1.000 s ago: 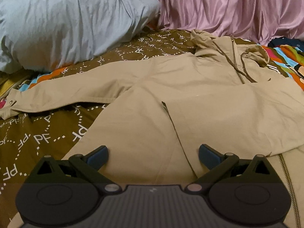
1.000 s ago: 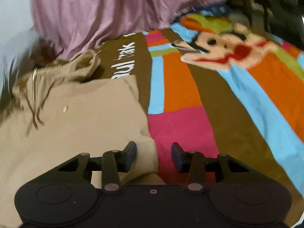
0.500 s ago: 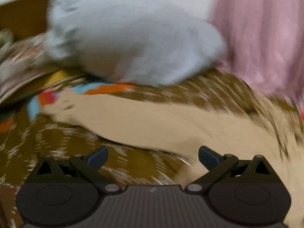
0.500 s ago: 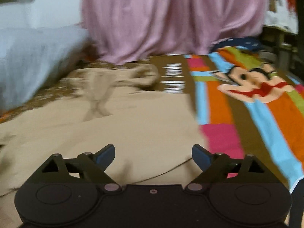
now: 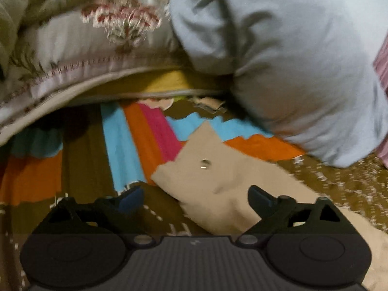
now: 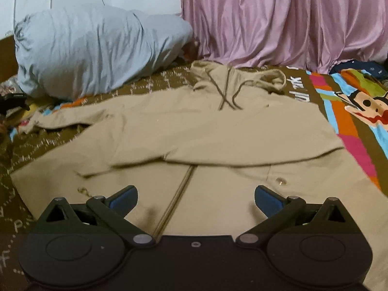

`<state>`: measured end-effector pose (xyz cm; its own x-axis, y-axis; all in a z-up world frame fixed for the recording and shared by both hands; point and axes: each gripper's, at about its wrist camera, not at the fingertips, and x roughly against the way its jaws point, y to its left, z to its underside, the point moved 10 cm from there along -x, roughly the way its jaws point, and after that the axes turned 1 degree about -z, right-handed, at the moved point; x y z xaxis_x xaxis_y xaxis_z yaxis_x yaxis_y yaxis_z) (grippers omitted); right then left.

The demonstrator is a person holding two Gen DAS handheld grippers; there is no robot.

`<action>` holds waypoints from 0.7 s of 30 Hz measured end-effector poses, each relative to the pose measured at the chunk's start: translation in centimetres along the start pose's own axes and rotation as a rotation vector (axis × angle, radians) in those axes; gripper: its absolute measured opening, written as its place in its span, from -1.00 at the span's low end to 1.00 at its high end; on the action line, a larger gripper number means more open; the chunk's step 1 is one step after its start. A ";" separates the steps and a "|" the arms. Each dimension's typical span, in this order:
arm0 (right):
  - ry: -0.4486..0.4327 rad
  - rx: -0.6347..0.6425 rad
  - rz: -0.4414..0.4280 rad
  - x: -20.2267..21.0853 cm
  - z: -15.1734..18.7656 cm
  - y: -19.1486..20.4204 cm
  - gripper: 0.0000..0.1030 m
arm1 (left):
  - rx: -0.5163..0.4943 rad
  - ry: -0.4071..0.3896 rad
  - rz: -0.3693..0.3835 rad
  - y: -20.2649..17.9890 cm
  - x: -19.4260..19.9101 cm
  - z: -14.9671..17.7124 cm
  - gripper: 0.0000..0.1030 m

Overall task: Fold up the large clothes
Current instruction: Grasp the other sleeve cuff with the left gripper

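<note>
From my left wrist view, the grey pillow point(image 5: 291, 60) bulked over the upper right of the frame and a floral cushion point(image 5: 92, 48) closed off the upper left, leaving me only the low strip of striped bedspread point(image 5: 116, 145) between them and the sleeve end point(image 5: 218, 177) at centre. In the right wrist view the pink curtain point(image 6: 278, 19) walled off the top right, while the flat tan jacket point(image 6: 206, 133) across the middle of the frame left open room above it.
</note>
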<state>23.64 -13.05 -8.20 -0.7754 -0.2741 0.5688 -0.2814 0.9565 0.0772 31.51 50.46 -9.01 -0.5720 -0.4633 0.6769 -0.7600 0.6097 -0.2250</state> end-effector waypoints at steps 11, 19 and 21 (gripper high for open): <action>0.053 -0.077 0.024 -1.3 1.7 -1.1 0.99 | 0.212 0.082 -0.020 2.6 -4.6 0.5 -0.32; 0.049 -0.083 0.020 -1.2 2.0 -1.3 0.99 | 0.148 0.024 -0.029 1.6 -2.3 -0.9 -0.79; 0.047 -0.084 0.019 -1.2 2.0 -1.3 0.99 | 0.111 0.018 -0.039 1.2 -1.6 -1.5 -0.80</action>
<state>23.77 -14.17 -10.63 -0.7520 -0.2530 0.6087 -0.2174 0.9669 0.1333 31.95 52.88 -9.29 -0.5363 -0.4727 0.6992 -0.8118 0.5158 -0.2739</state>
